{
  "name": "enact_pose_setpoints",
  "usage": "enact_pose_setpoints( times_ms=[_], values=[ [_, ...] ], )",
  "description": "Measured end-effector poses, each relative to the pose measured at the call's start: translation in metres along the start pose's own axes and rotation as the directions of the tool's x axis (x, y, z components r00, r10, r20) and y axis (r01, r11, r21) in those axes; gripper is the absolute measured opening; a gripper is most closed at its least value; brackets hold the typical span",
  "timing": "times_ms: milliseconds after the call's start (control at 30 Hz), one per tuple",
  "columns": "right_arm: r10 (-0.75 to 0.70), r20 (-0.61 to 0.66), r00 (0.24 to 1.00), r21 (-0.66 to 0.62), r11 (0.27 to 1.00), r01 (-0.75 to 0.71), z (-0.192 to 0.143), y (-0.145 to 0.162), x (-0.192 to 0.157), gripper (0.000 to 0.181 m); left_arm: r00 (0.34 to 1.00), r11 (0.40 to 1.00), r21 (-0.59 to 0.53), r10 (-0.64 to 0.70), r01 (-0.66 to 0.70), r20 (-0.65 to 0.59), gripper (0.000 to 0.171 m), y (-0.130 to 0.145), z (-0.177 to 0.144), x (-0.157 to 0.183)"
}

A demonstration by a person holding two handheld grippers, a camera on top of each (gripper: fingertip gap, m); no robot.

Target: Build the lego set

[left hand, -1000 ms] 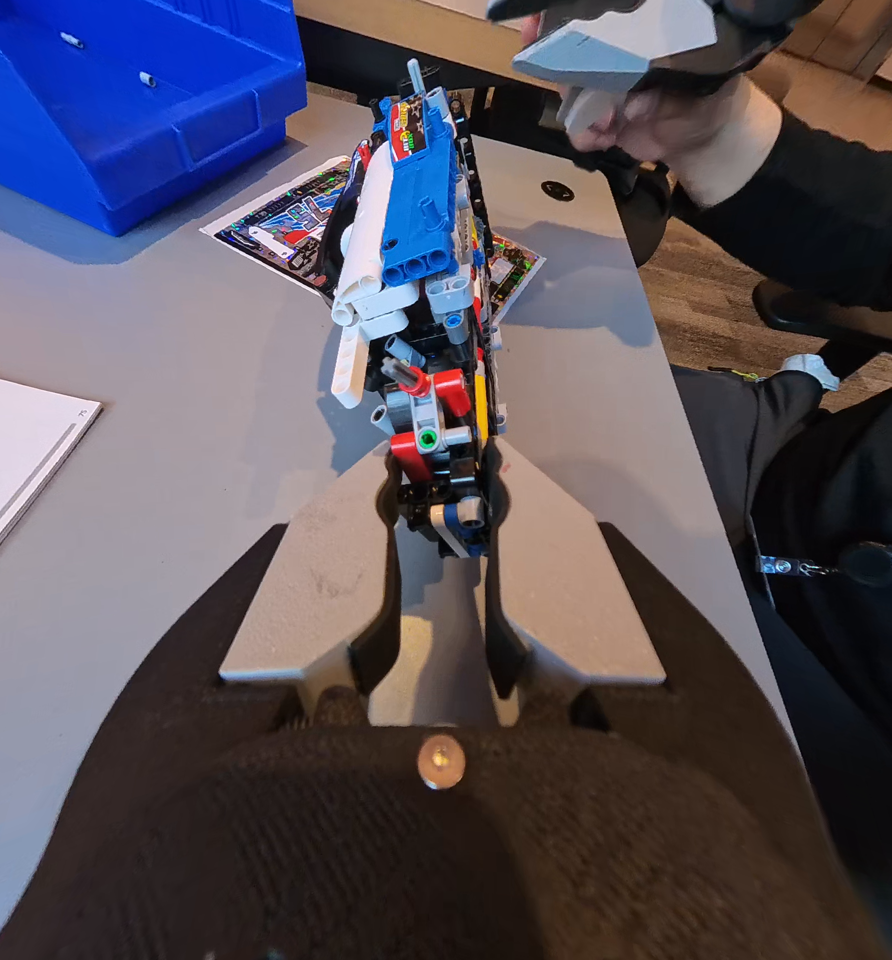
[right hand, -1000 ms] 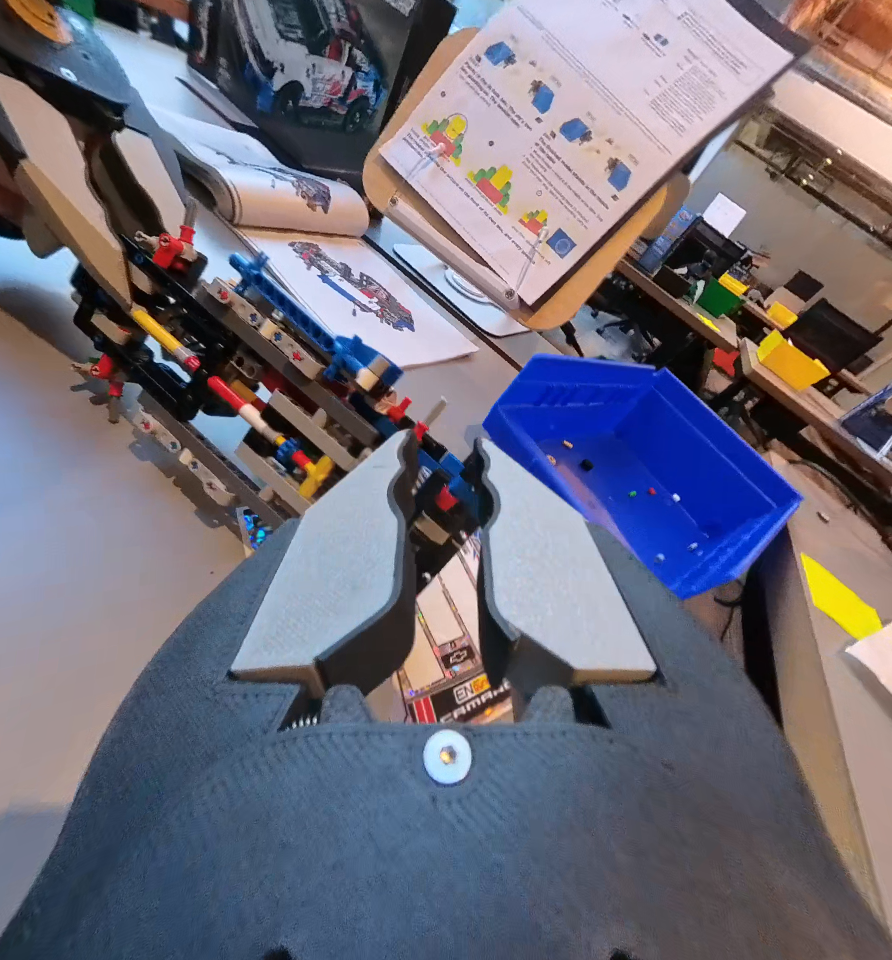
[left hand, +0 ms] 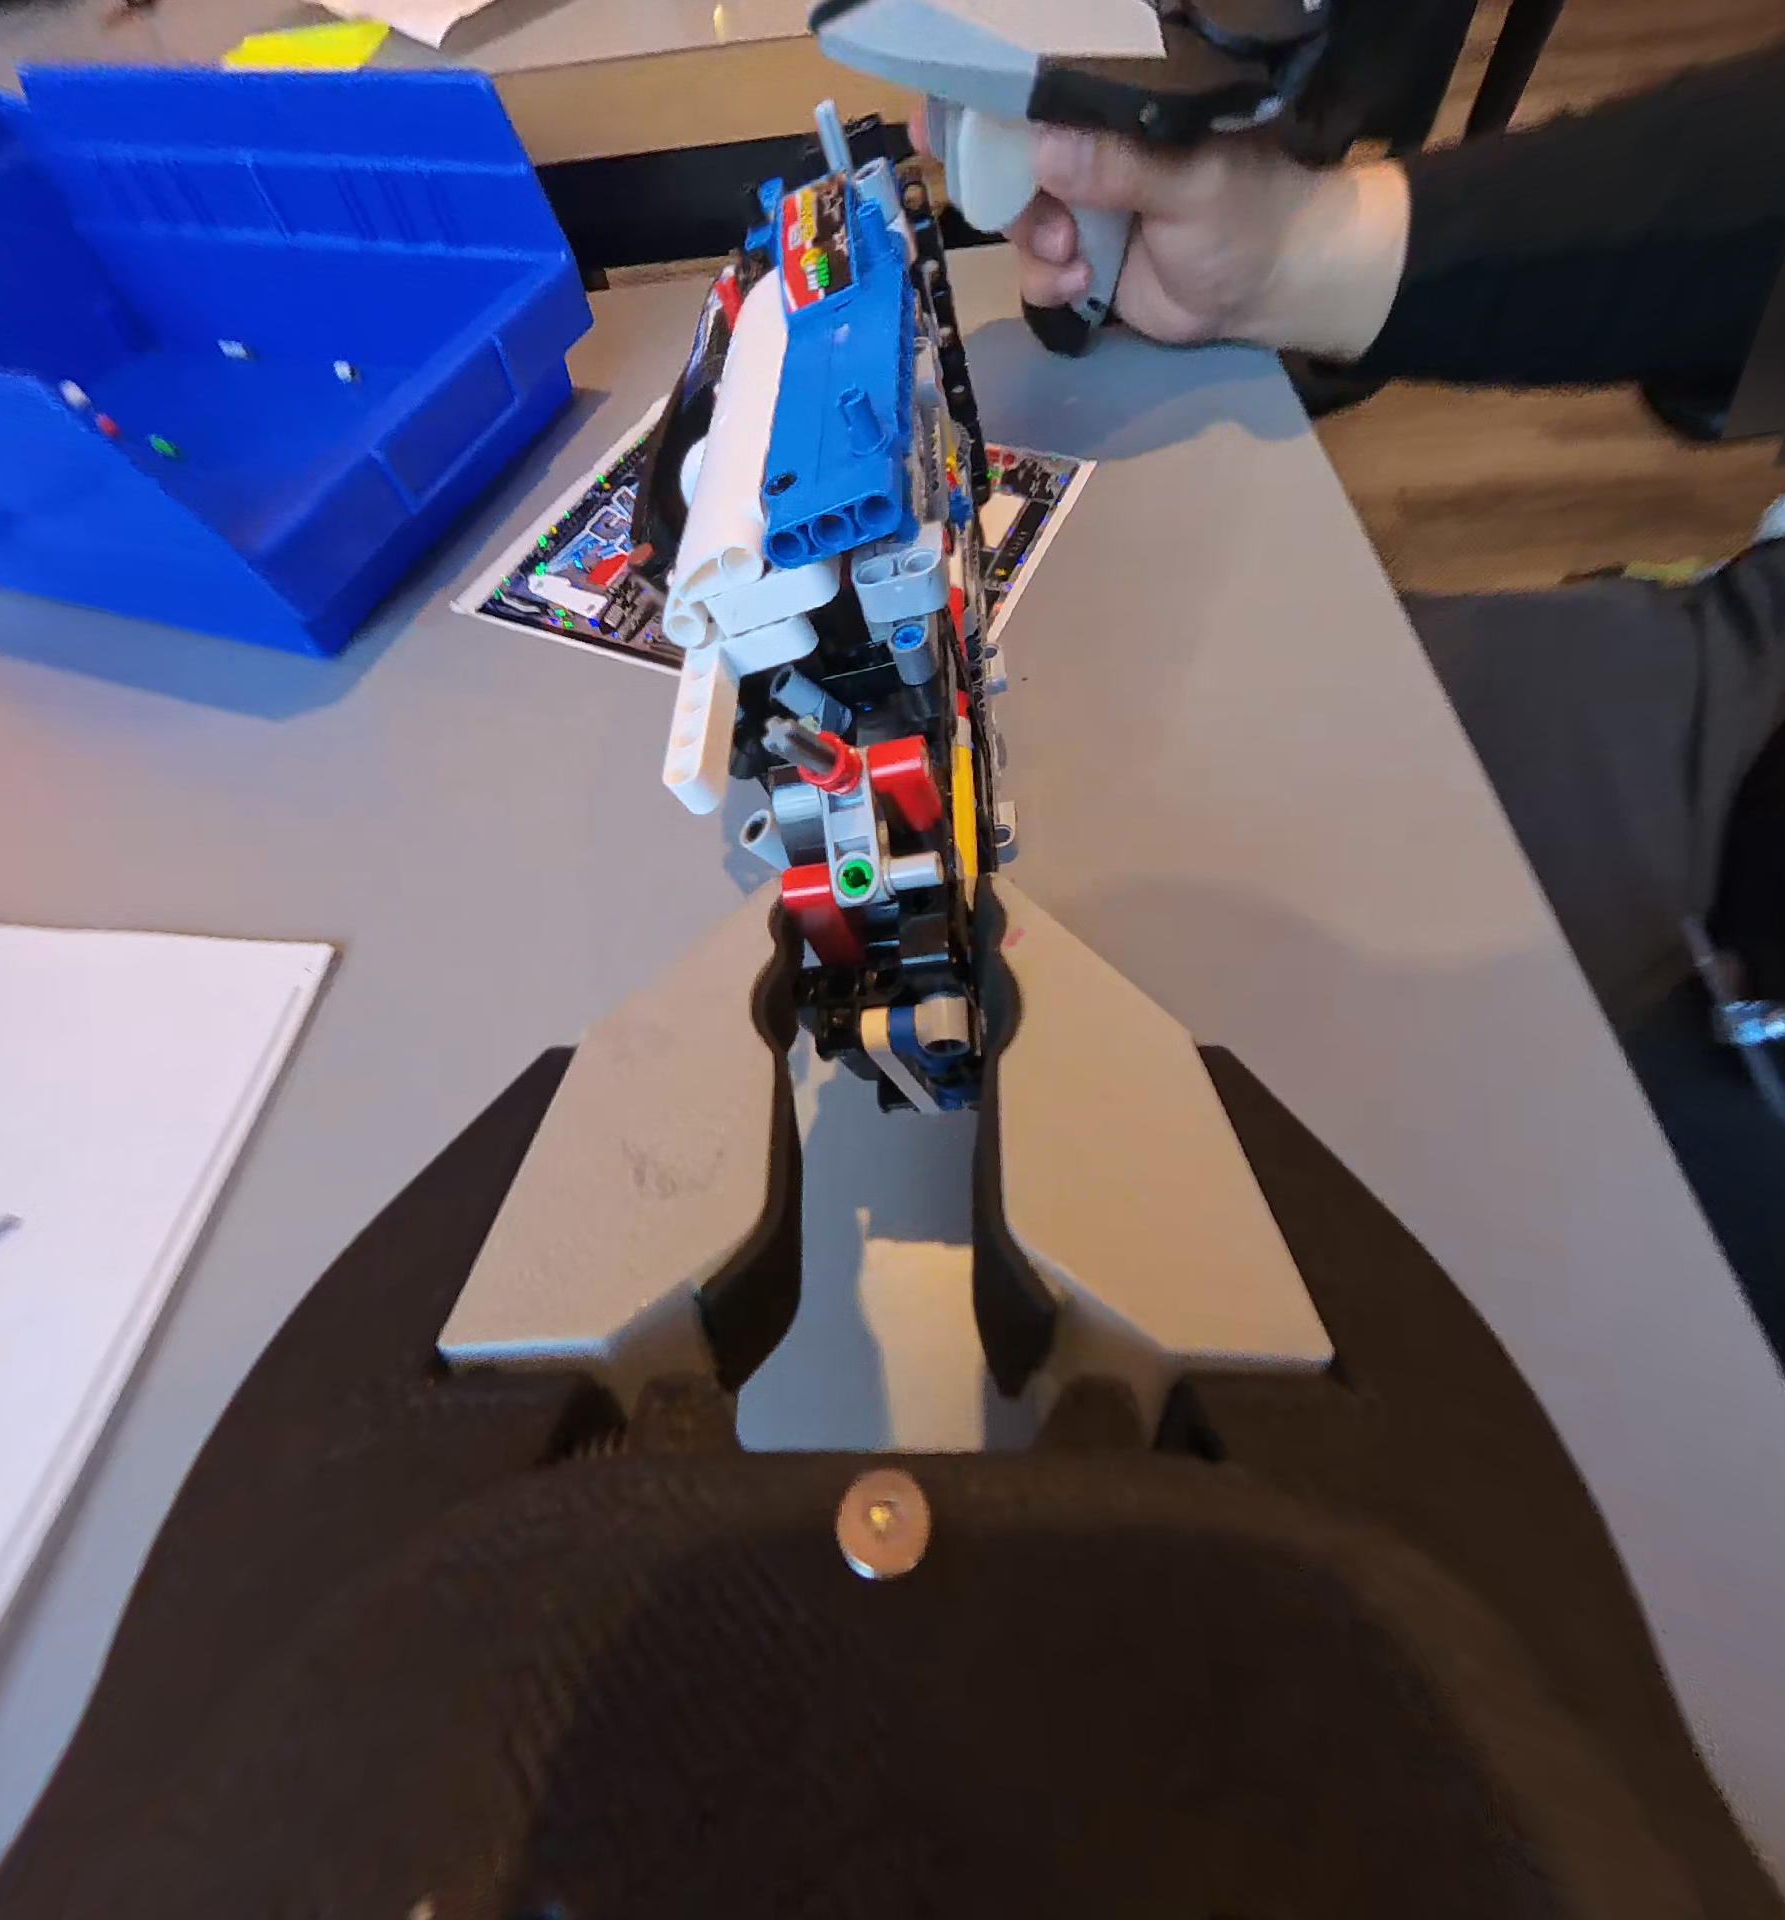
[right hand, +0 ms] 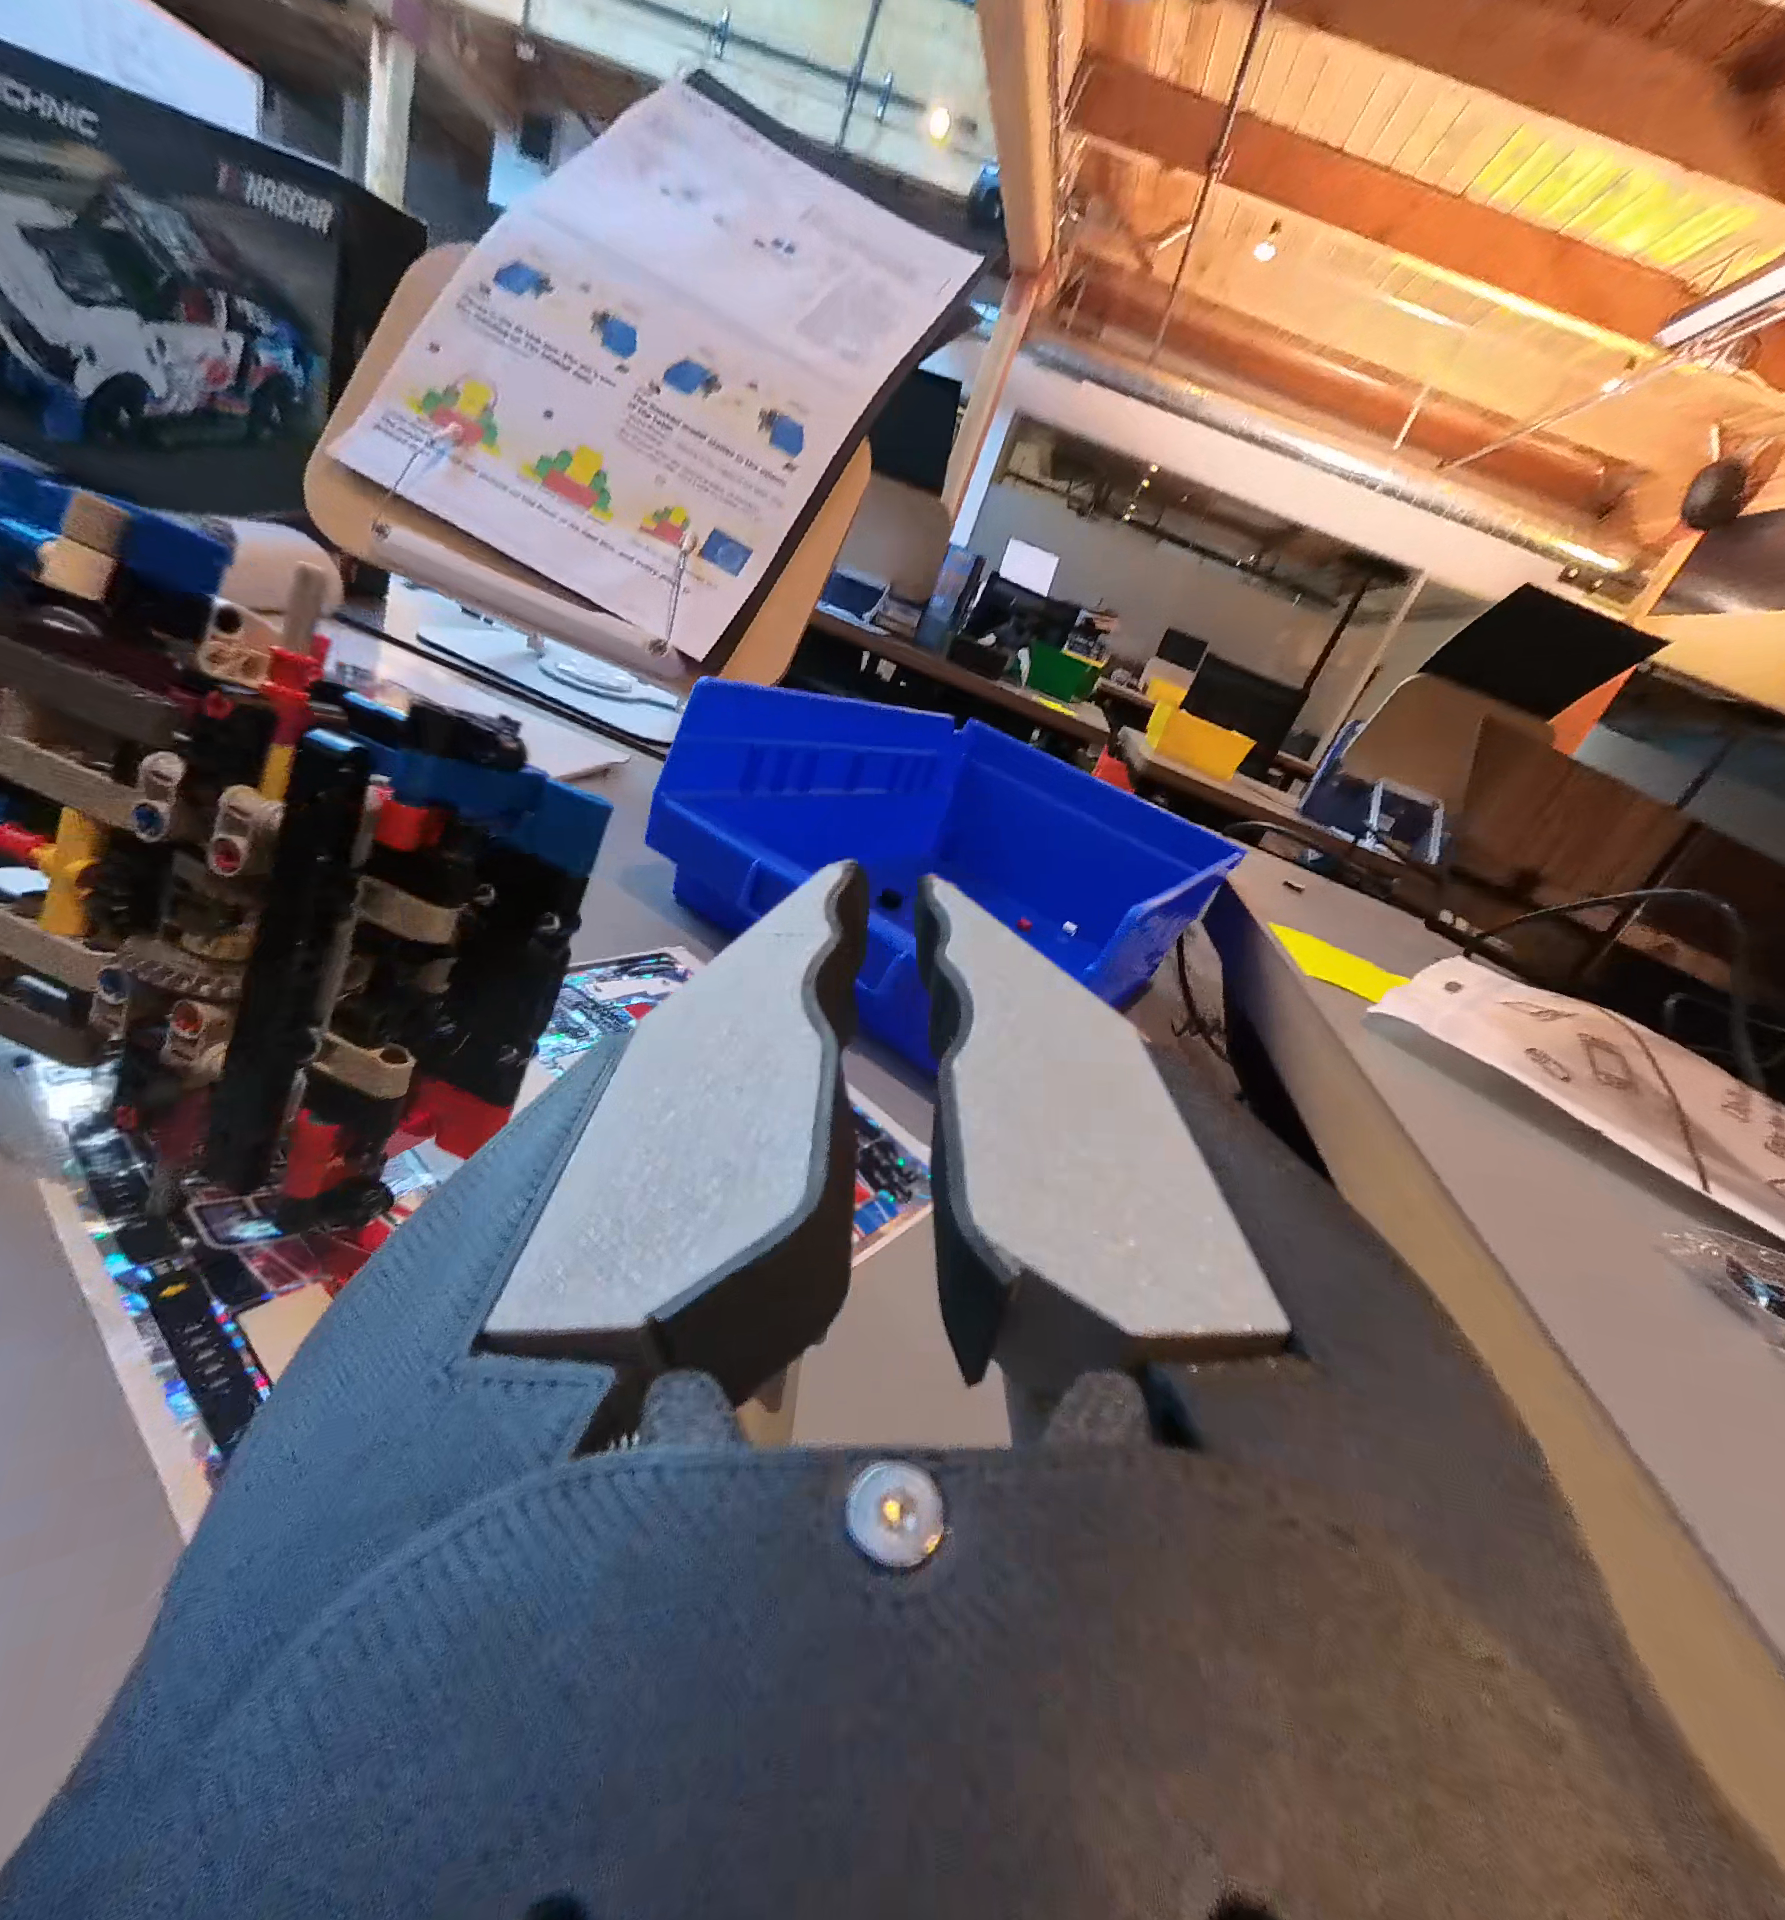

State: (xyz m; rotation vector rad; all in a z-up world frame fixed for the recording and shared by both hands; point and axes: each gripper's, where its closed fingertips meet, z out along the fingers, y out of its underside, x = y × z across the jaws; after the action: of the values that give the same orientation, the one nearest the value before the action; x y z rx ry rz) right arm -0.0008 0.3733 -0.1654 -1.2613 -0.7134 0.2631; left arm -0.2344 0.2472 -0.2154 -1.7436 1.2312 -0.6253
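Observation:
The partly built Lego car model (left hand: 836,499), blue, white, black and red, stands on its side on the grey table (left hand: 1231,831) and stretches away from me. My left gripper (left hand: 883,987) is shut on the model's near black end. In the right wrist view the model (right hand: 285,894) is at the left, apart from my right gripper (right hand: 883,909). The right gripper is shut with only a thin slit between its jaws, and nothing is in it. It points toward the blue bin (right hand: 971,831). A hand (left hand: 1179,239) holds that gripper beyond the model's far end.
The blue bin (left hand: 244,416) holds a few small loose parts at the back left. A shiny sticker sheet (left hand: 576,592) lies under the model. A white booklet (left hand: 88,1143) lies at the left. An instruction sheet on a stand (right hand: 659,364) and the set's box (right hand: 140,291) stand behind. The table edge and a person's lap are at the right. The tips of one gripper are about 30 centimetres away from the tips of the other.
My right gripper has pulled back from the model's far end, swung right toward the bin, and its jaws have narrowed. My left gripper keeps its hold on the model.

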Motion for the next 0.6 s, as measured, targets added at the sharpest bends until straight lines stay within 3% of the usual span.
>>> enact_pose_setpoints(
  times_ms=[200, 400, 600],
  values=[
    [-0.056, 0.014, 0.998, -0.001, 0.998, 0.056, 0.0, 0.0, -0.007, 0.006, 0.993, 0.994, -0.014, 0.112, -0.112, 0.034, 0.028, -0.003, 0.001, 0.005],
    [-0.085, 0.07, 0.994, 0.02, 0.996, 0.084, -0.002, -0.004, -0.02, 0.006, 0.991, 0.992, -0.031, 0.126, -0.124, 0.047, 0.028, -0.003, 0.002, 0.006],
    [-0.23, 0.368, 0.901, 0.104, 0.973, 0.206, -0.012, -0.077, -0.095, 0.011, 0.99, 0.991, -0.045, 0.128, -0.126, 0.055, 0.028, -0.005, 0.005, 0.008]
  ],
)
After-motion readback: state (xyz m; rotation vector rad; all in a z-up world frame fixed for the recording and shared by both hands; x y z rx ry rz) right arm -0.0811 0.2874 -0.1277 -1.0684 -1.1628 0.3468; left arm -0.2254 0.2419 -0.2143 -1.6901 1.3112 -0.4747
